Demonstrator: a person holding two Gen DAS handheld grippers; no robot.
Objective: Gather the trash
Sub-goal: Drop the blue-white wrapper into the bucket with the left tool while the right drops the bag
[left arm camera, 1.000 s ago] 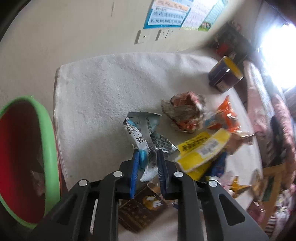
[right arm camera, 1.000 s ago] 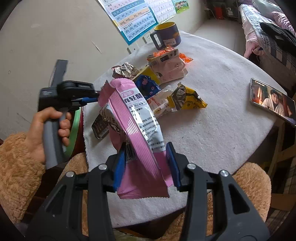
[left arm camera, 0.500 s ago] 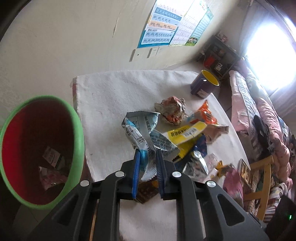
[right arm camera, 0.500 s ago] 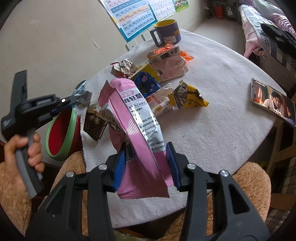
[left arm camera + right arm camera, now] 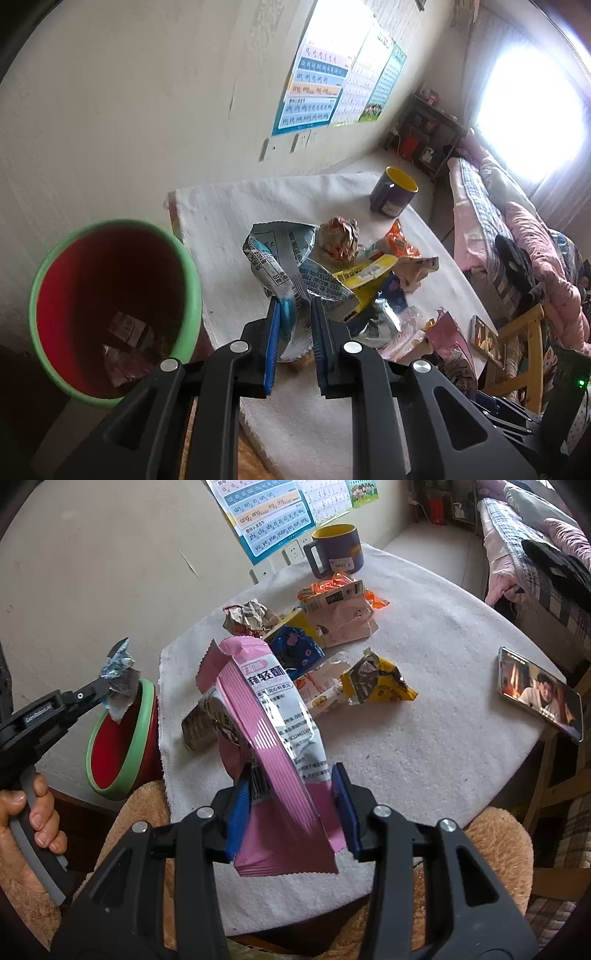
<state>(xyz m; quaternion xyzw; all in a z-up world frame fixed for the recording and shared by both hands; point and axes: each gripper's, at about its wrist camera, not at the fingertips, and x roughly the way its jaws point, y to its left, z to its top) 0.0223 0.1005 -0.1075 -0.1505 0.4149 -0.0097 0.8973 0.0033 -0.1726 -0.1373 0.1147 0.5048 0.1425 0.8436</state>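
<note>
My left gripper [image 5: 294,308] is shut on a crumpled silver-and-blue wrapper [image 5: 280,254], held in the air beside the table. In the right wrist view that left gripper [image 5: 110,686] and its wrapper [image 5: 119,677] hang just above the green rim of the red bin [image 5: 122,738]. The bin [image 5: 110,306] has a few scraps at its bottom. My right gripper [image 5: 291,797] is shut on a tall pink-and-silver snack bag [image 5: 269,716], upright over the table's near edge. More wrappers lie on the white cloth: a crumpled foil ball [image 5: 251,614], a blue one [image 5: 295,650], a yellow one [image 5: 376,683].
A dark blue mug [image 5: 336,550] with yellow inside stands at the far side of the table [image 5: 443,720]. A phone [image 5: 539,692] with a lit screen lies near the right edge. A hand [image 5: 33,812] grips the left tool's handle. A bed [image 5: 517,236] lies beyond the table.
The left gripper has lifted the silver-and-blue wrapper off the pile and carried it left toward the bin. The right gripper and its pink bag have stayed where they were.
</note>
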